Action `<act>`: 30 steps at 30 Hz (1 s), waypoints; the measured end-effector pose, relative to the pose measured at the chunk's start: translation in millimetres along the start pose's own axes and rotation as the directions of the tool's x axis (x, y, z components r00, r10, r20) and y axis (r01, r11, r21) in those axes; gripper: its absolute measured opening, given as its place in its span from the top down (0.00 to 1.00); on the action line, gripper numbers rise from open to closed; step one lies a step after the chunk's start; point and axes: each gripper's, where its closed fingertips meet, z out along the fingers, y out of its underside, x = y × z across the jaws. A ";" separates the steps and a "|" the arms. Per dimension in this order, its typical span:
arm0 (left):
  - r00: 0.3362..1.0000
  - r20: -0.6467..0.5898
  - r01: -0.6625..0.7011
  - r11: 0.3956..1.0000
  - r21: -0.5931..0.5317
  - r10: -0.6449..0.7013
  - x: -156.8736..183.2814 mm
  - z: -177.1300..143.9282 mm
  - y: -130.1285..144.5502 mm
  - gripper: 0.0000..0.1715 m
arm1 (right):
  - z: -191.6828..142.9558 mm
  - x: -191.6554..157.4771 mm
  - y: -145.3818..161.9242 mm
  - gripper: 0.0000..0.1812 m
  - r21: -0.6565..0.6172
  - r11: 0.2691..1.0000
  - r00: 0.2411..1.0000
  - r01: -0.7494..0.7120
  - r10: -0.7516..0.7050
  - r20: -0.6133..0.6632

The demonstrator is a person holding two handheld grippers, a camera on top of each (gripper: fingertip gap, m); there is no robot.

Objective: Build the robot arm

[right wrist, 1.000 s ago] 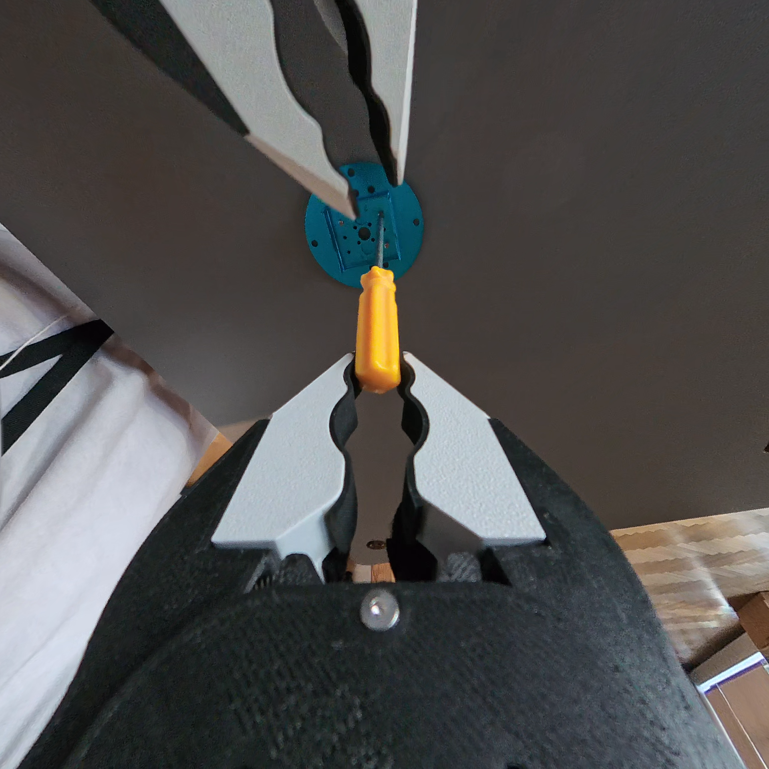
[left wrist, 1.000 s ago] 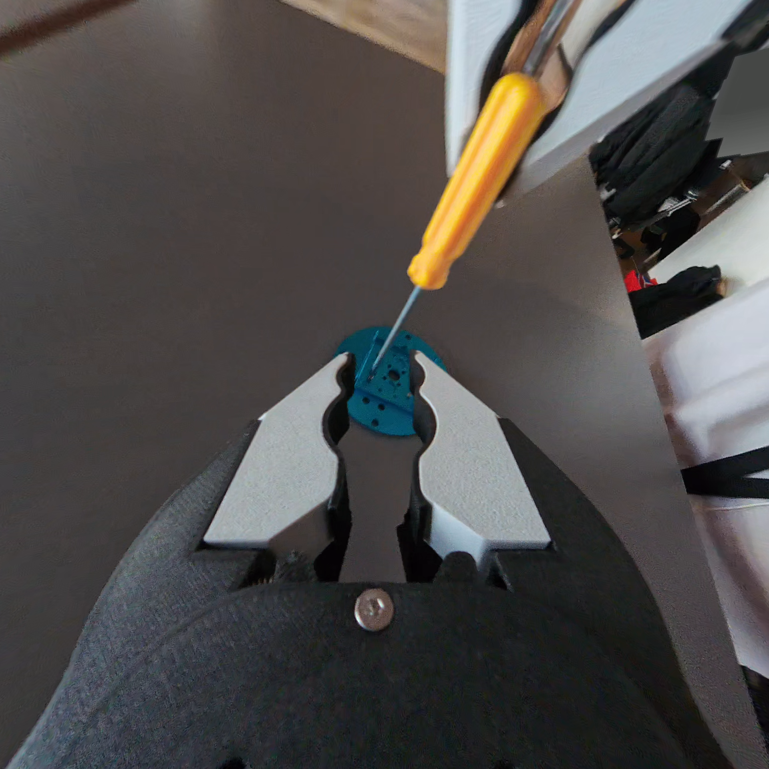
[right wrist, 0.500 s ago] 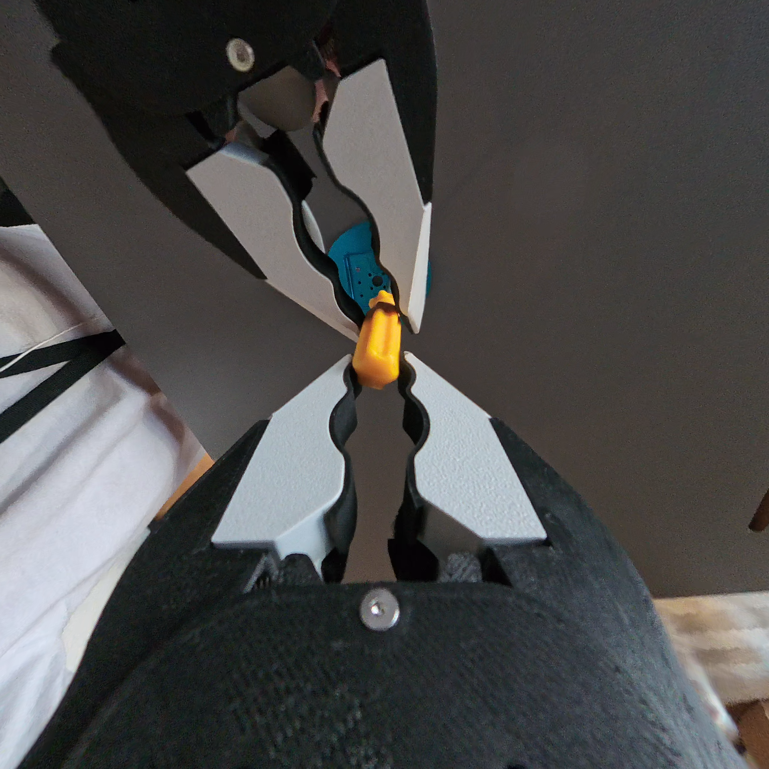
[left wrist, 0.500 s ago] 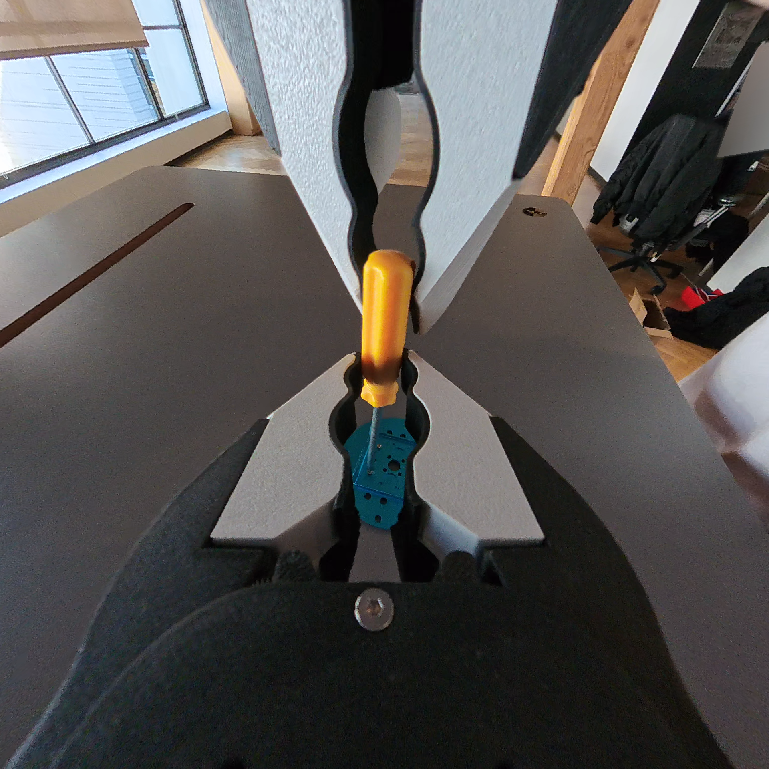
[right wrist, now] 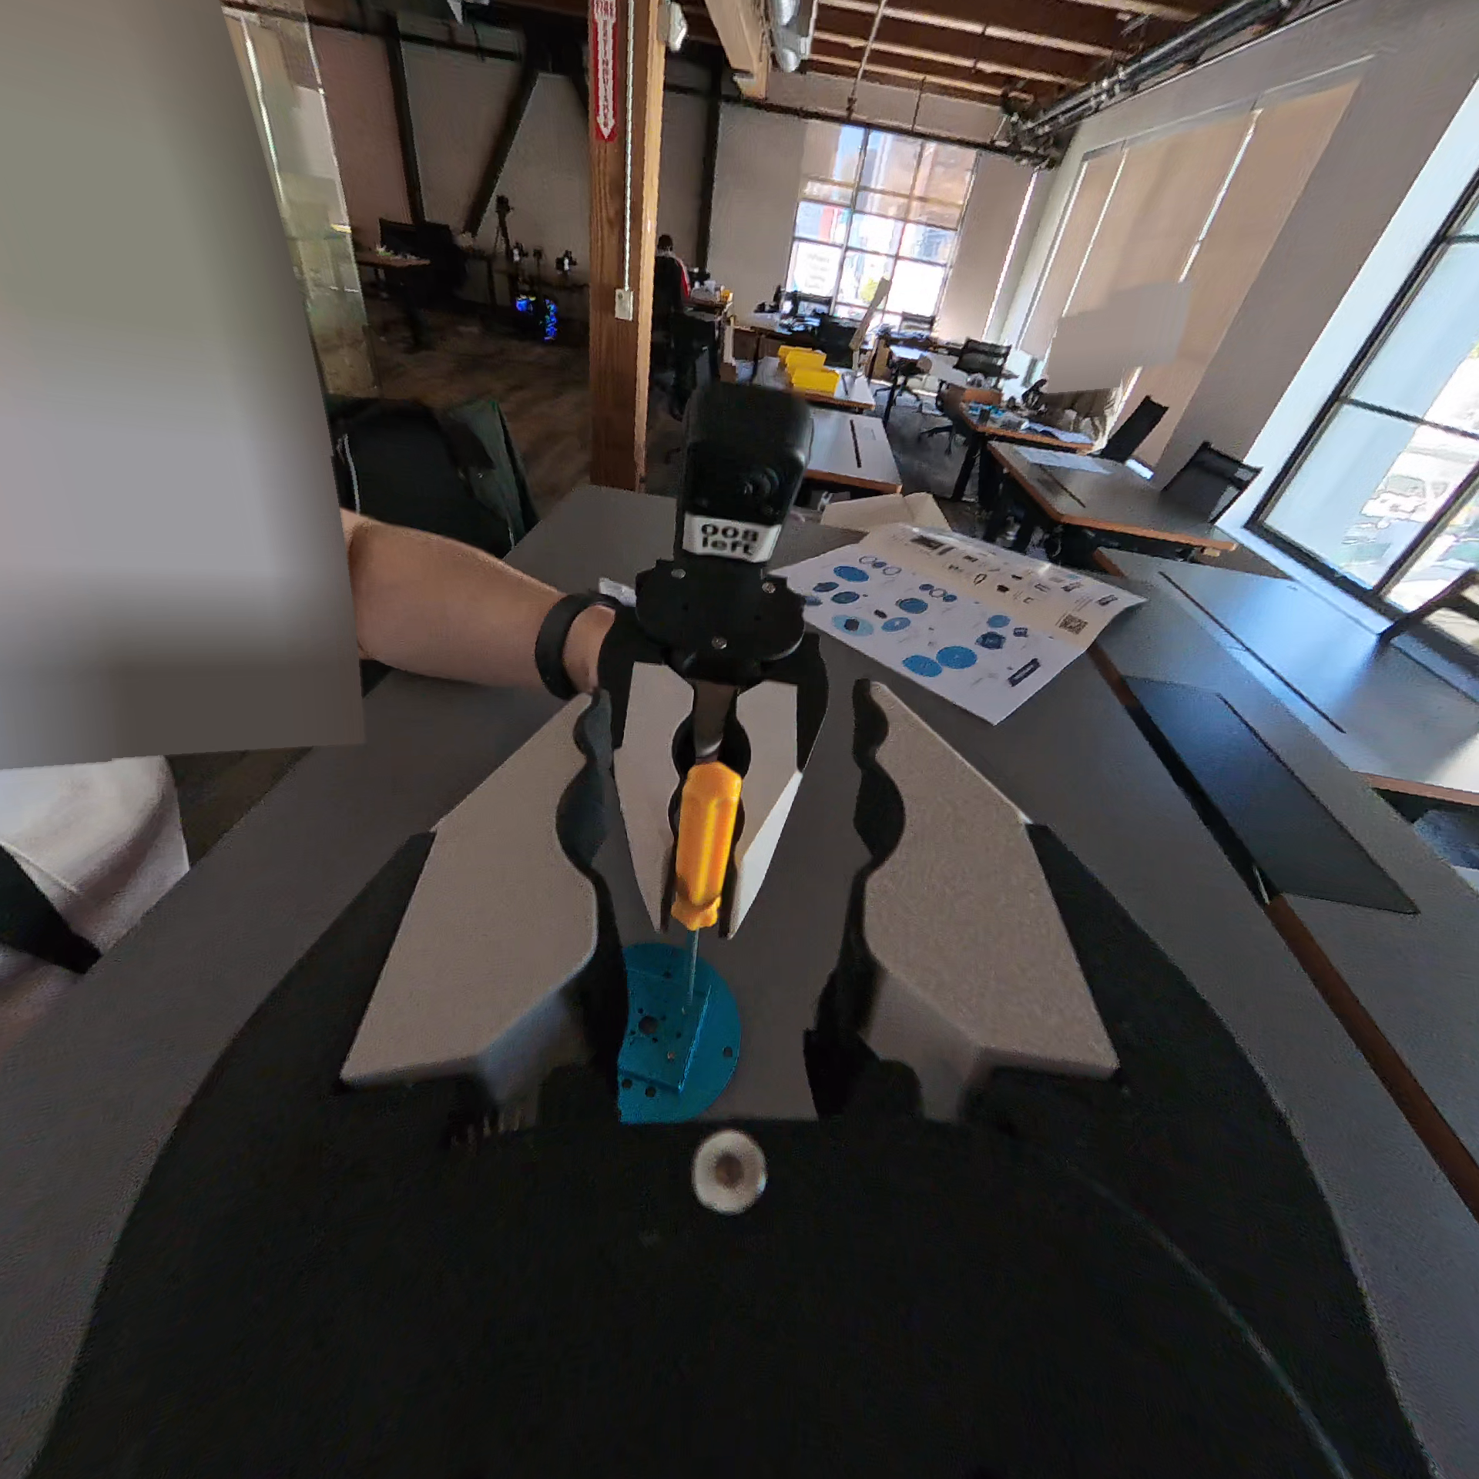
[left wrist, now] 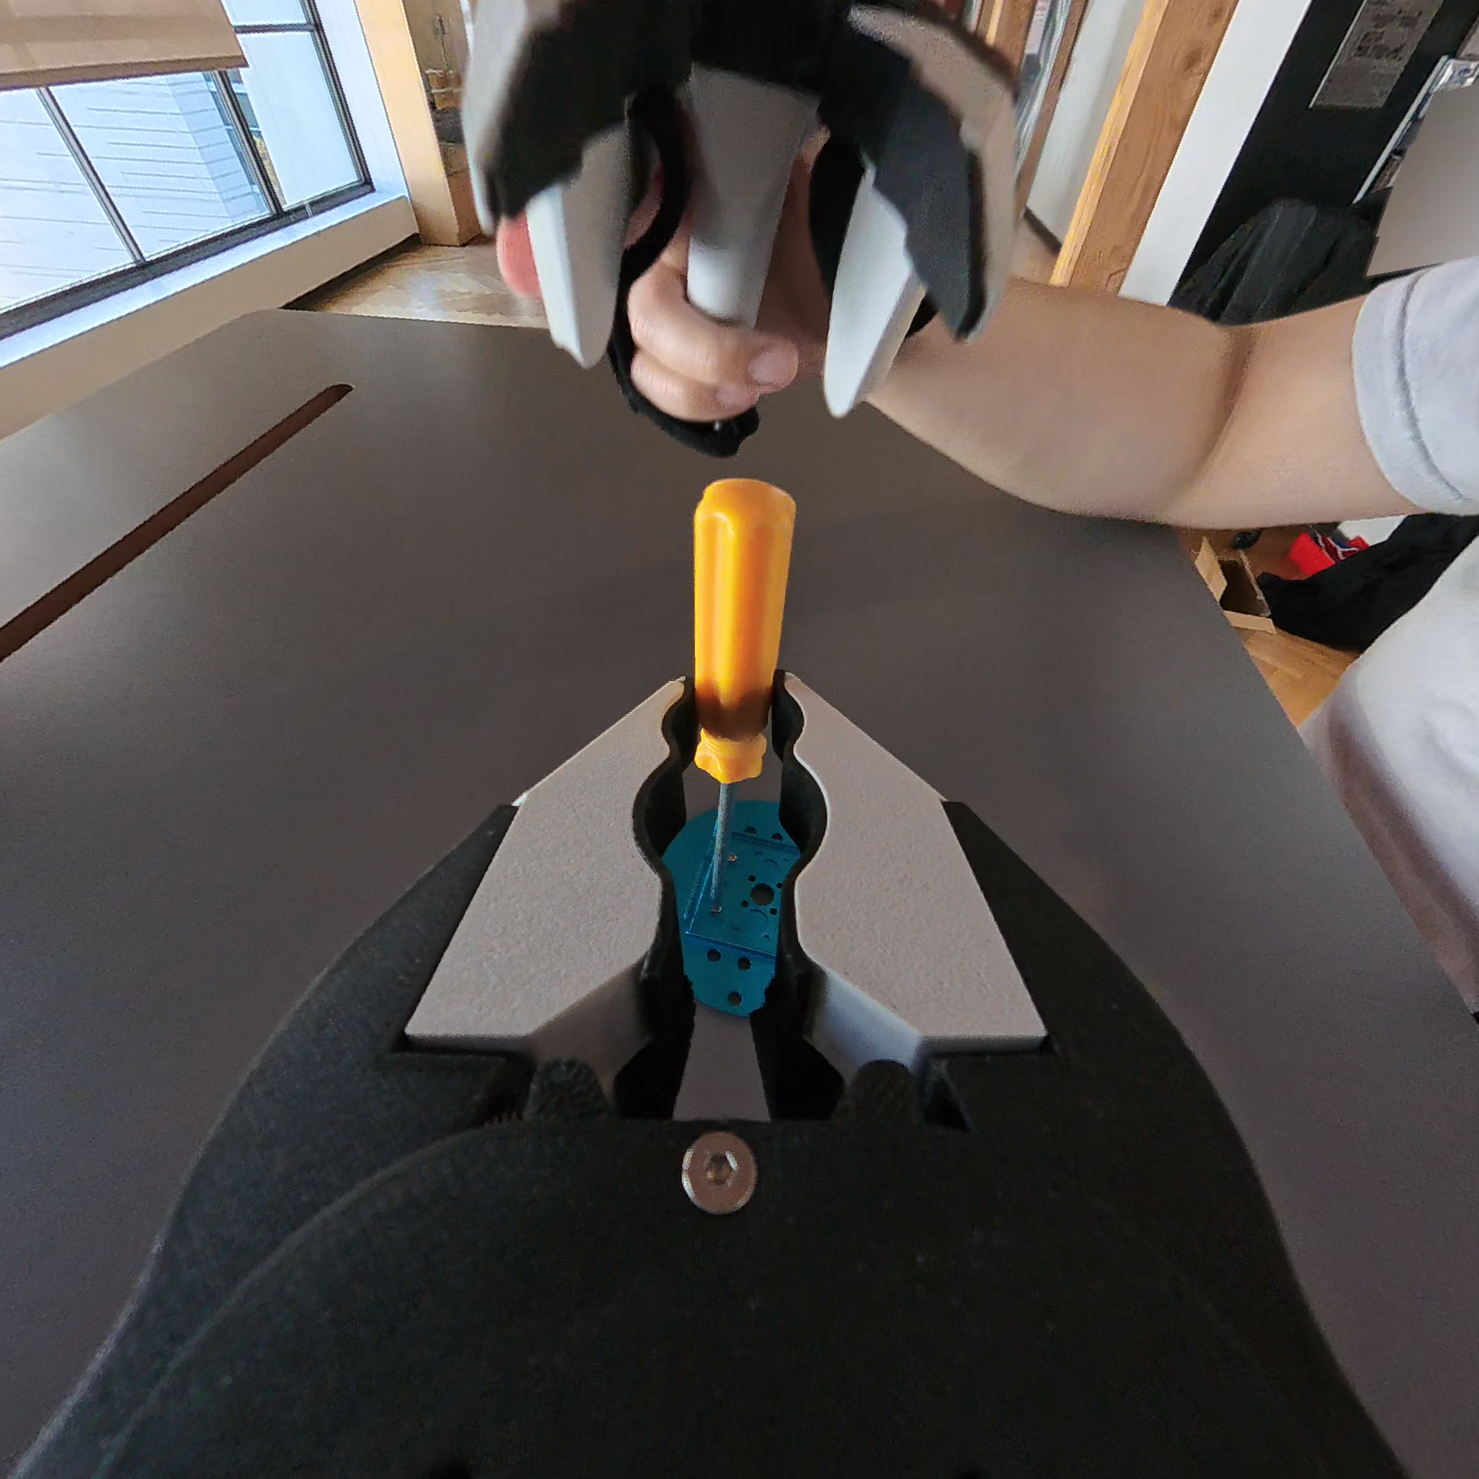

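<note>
The dark desk point(left wrist: 320, 680) fills the middle of both views, a long slot in its upper left in the left wrist view. A printed sheet point(right wrist: 952, 616) lies on the desk right of centre in the right wrist view. The left tool point(left wrist: 730, 688) sits at the centre of its own frame, clenched on the lower end of the orange handle of a screwdriver point(left wrist: 740, 616) that stands upright. The right tool point(left wrist: 712, 376), blurred at the top centre there, hangs released just above the handle, apart from it. The screwdriver's thin shaft meets a small blue disc point(left wrist: 732, 920) lying on the desk, below centre.
</note>
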 end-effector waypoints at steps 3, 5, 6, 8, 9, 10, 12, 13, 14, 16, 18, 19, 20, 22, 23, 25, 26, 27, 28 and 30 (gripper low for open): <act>1.000 -0.005 0.009 1.000 0.008 -0.009 1.3 3.0 2.0 0.91 | 6.7 -10.9 17.9 0.76 -0.046 0.998 0.993 -0.038 0.043 0.113; 1.000 -0.011 0.009 1.000 0.010 -0.009 2.5 4.0 3.0 0.91 | 12.4 -8.9 31.3 0.84 -0.102 0.994 0.991 -0.040 0.052 0.120; 1.000 -0.009 0.006 1.000 0.008 -0.006 2.2 4.3 3.5 0.91 | 14.0 -8.5 39.4 0.88 -0.151 0.987 0.990 -0.048 0.067 0.123; 1.000 -0.013 0.000 1.000 0.005 0.001 4.1 4.2 5.0 0.91 | 16.2 -8.4 42.8 0.91 -0.173 0.983 0.988 -0.066 0.088 0.124; 1.000 -0.012 -0.004 1.000 0.004 0.004 4.5 4.1 5.7 0.91 | 16.9 -8.0 43.1 0.91 -0.176 0.982 0.989 -0.065 0.087 0.121; 1.000 -0.009 -0.005 1.000 0.004 0.005 4.6 4.1 6.0 0.91 | 17.4 -7.5 43.5 0.91 -0.181 0.981 0.989 -0.073 0.095 0.112; 1.000 0.010 -0.010 1.000 0.005 0.010 3.6 4.5 7.4 0.90 | 18.3 -4.6 44.4 0.91 -0.199 0.974 0.990 -0.111 0.126 0.067; 1.000 0.026 -0.014 1.000 0.014 0.014 2.8 3.9 6.7 0.88 | 18.4 -1.9 45.1 0.91 -0.205 0.973 0.993 -0.108 0.117 0.028; 0.999 0.042 -0.015 0.999 0.030 0.013 2.2 2.8 3.7 0.85 | 18.5 -2.2 45.3 0.91 -0.210 0.973 0.994 -0.101 0.105 0.006; 0.998 0.067 -0.017 0.999 0.052 0.013 1.6 0.9 -1.7 0.86 | 19.0 -3.6 45.3 0.91 -0.215 0.973 0.996 -0.088 0.083 -0.033; 0.997 0.063 -0.037 0.998 0.047 0.034 6.1 0.8 -2.9 0.90 | 20.2 -6.0 45.2 0.91 -0.222 0.973 0.997 -0.060 0.047 -0.062; 0.996 0.075 -0.042 0.998 0.045 0.038 5.6 1.1 -2.6 0.90 | 20.3 -5.3 45.3 0.91 -0.230 0.972 0.996 -0.044 0.024 -0.086; 0.996 0.084 -0.041 0.998 0.047 0.037 4.9 1.4 -2.5 0.90 | 20.3 -4.2 45.4 0.91 -0.238 0.971 0.994 -0.036 0.011 -0.106; 0.997 0.068 -0.040 0.998 0.048 0.037 6.1 1.6 -1.9 0.90 | 20.5 -6.0 44.8 0.91 -0.241 0.970 0.995 -0.043 0.019 -0.098; 0.998 0.054 -0.040 0.998 0.047 0.037 6.8 1.6 -1.6 0.90 | 20.7 -7.8 44.2 0.90 -0.229 0.972 0.997 -0.045 0.029 -0.072; 0.999 0.035 -0.034 0.998 0.051 0.032 6.2 2.0 -1.4 0.90 | 21.0 -7.1 42.3 0.87 -0.181 0.980 0.997 -0.082 0.079 -0.023; 0.999 0.021 -0.035 0.998 0.052 0.034 6.4 2.5 -1.3 0.90 | 21.9 -5.2 42.7 0.86 -0.163 0.980 0.994 -0.112 0.113 -0.003; 0.999 0.011 -0.034 0.998 0.054 0.034 5.9 2.8 -1.4 0.90 | 22.8 -5.7 45.8 0.89 -0.169 0.976 0.990 -0.134 0.141 0.027; 0.999 -0.002 -0.032 0.998 0.055 0.032 5.3 2.8 -1.3 0.90 | 23.5 -6.5 46.6 0.91 -0.166 0.974 0.986 -0.153 0.163 0.048; 0.999 -0.036 -0.028 0.998 0.064 0.031 5.7 2.4 -1.1 0.90 | 23.8 -6.1 47.1 0.91 -0.158 0.976 0.987 -0.151 0.158 0.033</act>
